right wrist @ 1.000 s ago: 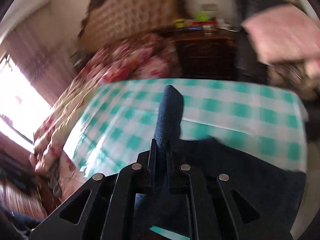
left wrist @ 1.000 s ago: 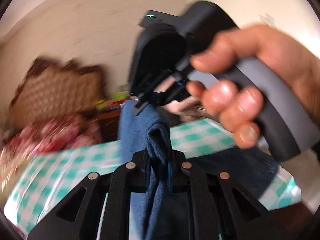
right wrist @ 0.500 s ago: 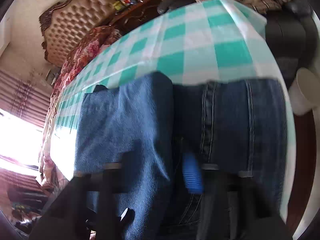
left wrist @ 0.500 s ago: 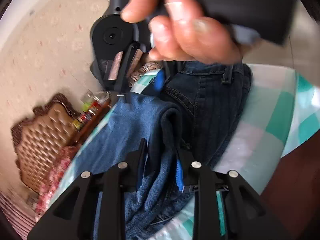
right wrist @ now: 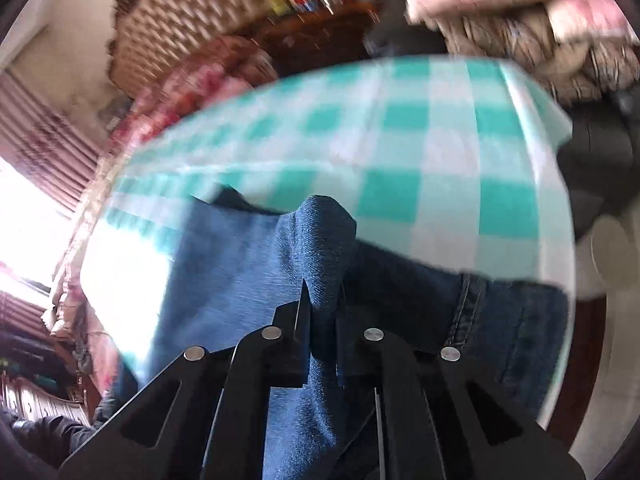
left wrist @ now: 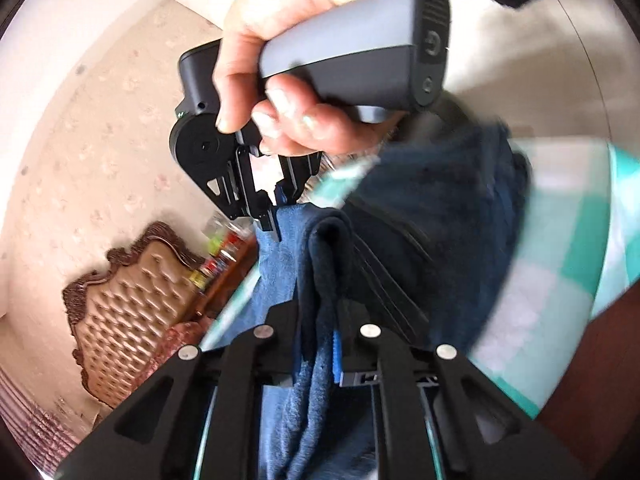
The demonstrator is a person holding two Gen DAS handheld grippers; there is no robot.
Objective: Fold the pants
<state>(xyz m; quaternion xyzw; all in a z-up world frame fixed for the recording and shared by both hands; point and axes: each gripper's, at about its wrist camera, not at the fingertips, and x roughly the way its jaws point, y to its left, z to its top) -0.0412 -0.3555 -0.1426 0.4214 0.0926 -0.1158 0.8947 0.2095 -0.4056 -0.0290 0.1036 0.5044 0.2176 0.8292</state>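
The pants are dark blue jeans lying on a table with a teal and white checked cloth. My left gripper is shut on a fold of the jeans. My right gripper is shut on another bunched fold of the jeans, with the waistband to its right. In the left wrist view the right gripper shows held in a hand, pinching the lighter inside of the denim just above the table.
A tufted brown headboard and a floral bed cover lie beyond the table. A dark wooden cabinet with small bottles stands behind. Pink and striped bedding is piled at the right. The table edge curves at the right.
Both grippers have carried their folds across the jeans toward the waistband end and lowered near the table. Both stay shut on the denim.
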